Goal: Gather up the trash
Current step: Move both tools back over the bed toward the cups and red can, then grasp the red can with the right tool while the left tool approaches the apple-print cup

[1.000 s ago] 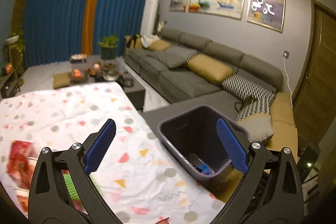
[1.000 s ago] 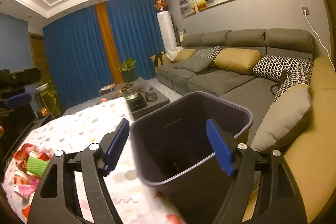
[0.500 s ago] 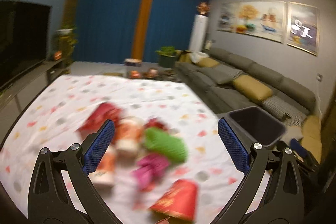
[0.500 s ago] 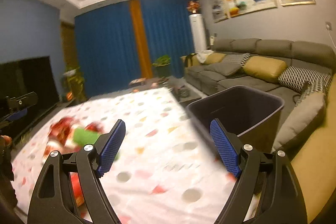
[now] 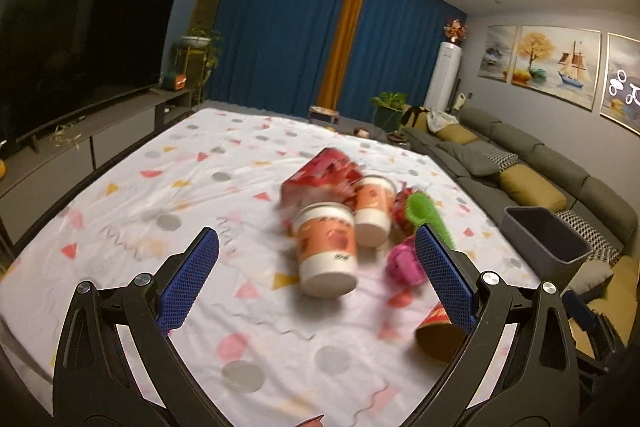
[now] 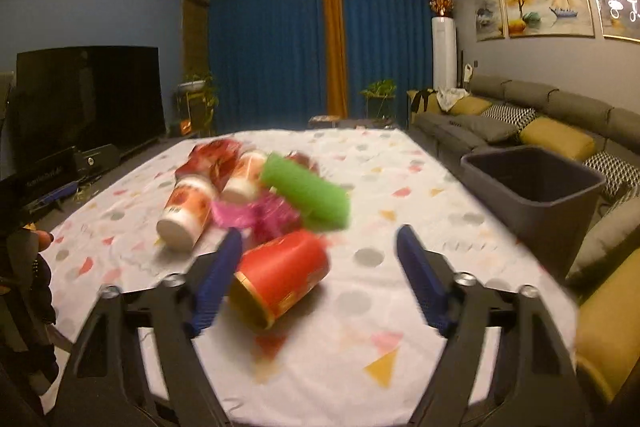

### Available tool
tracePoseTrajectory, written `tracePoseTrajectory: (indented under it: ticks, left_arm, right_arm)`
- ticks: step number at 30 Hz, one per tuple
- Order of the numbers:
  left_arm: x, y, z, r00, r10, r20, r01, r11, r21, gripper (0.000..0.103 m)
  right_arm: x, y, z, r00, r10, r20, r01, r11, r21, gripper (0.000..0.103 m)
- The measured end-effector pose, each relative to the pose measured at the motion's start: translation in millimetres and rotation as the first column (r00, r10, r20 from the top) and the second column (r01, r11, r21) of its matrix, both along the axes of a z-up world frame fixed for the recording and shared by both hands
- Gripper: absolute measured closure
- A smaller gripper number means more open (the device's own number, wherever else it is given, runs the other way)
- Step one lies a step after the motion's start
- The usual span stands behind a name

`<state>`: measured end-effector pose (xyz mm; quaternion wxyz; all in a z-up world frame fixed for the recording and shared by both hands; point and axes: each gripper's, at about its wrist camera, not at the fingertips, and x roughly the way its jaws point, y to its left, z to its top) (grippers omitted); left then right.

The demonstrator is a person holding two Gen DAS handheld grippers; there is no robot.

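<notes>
A pile of trash lies on the white patterned tablecloth: two paper cups, a red bag, a green spiky roll, a pink wrapper and a red can. My left gripper hangs open just short of the nearer cup, touching nothing. My right gripper has its jaws closing. The red can lies on its side between them, close to the left finger, and the pads do not press on it. A dark grey bin stands off the table's right edge.
A grey sofa with yellow and patterned cushions runs along the right wall behind the bin. A black TV on a low cabinet lines the left side. Blue curtains hang at the back. The tablecloth's near left part is bare.
Both views have swung left, away from the bin and onto the trash pile, and dropped closer to the table. The right jaws have narrowed around the red can.
</notes>
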<state>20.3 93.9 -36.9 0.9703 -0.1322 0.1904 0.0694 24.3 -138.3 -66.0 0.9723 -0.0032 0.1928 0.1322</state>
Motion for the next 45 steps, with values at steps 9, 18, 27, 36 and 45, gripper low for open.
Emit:
tracePoseTrajectory:
  ticks: [9, 18, 27, 36, 45]
  left_arm:
    - [-7, 7, -8, 1.000, 0.005, -0.009, -0.005, 1.000, -0.006, 0.006]
    - [0, 3, -16, 1.000, 0.002, -0.031, -0.002, 1.000, -0.004, 0.006]
    - [21, -9, -31, 0.997, -0.026, -0.076, 0.026, 1.000, 0.008, 0.006]
    - [55, -12, -40, 0.991, -0.043, -0.128, 0.044, 0.999, 0.003, 0.007]
    - [95, -12, -59, 0.959, -0.114, -0.258, 0.095, 0.992, -0.086, 0.023]
  right_arm:
    - [-2, 22, -25, 0.997, 0.026, -0.072, -0.027, 1.000, -0.011, 0.057]
    - [9, 31, -38, 0.994, 0.035, -0.102, -0.038, 0.999, -0.031, 0.075]
    - [19, 27, -43, 0.995, 0.016, -0.103, -0.019, 0.999, -0.028, 0.090]
    - [27, 10, -42, 0.996, -0.012, -0.094, 0.012, 1.000, -0.008, 0.099]
    - [31, -4, -37, 0.996, -0.027, -0.089, 0.029, 0.999, 0.023, 0.099]
